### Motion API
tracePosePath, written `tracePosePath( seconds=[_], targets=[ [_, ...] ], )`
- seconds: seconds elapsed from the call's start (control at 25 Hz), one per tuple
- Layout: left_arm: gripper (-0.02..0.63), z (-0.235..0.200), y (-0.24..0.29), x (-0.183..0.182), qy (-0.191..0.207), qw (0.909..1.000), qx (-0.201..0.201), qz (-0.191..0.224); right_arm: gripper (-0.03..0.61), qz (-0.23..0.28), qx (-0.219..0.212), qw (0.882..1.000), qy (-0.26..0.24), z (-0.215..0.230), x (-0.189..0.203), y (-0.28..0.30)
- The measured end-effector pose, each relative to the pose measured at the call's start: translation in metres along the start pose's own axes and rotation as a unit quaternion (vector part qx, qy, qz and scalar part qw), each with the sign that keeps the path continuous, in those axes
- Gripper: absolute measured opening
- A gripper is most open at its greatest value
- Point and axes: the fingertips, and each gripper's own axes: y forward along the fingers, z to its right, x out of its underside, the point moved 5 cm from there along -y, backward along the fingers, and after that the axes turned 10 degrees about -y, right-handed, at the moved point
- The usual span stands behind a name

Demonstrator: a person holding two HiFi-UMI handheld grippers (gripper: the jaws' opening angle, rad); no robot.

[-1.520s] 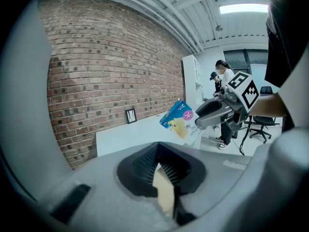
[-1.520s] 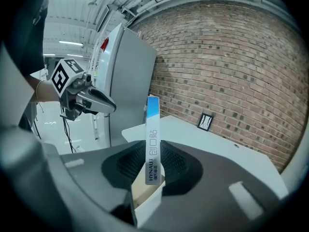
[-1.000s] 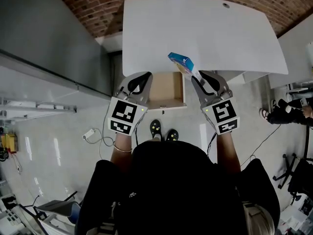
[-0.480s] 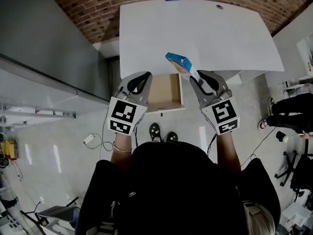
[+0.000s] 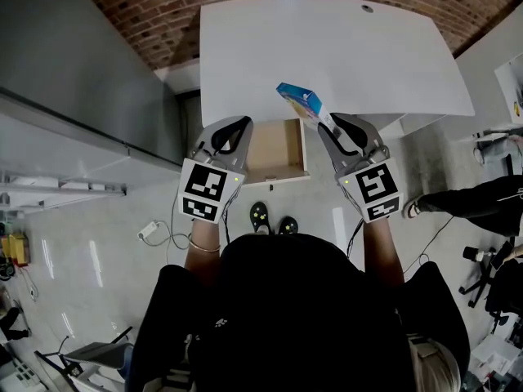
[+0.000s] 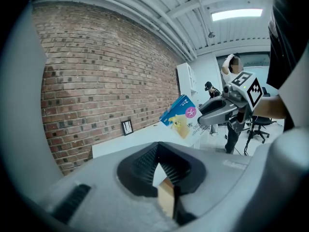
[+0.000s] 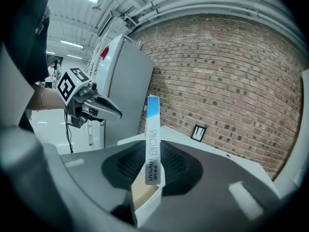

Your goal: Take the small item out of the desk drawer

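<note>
Head view: the drawer (image 5: 276,149) stands open at the near edge of the white desk (image 5: 368,64). The right gripper (image 5: 327,125) holds the small blue box (image 5: 301,101) clear of the drawer, over the desk's near edge. The left gripper (image 5: 239,127) hangs at the drawer's left side.

Left gripper view: jaws pressed together, nothing between them.

Right gripper view: jaws set wide, clamped on the box, which stands edge-on and nearly upright.
</note>
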Motion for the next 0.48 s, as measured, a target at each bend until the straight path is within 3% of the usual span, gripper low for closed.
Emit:
tracePosePath(
  seconds=[0.48],
  targets=[
    [-0.002,-0.0040,-0.0018,0.0022,-0.004,1.0000,-0.001,-0.003,0.106,0.000,-0.008,1.000,0.008,-0.0024,0.0001,0.0040]
  ],
)
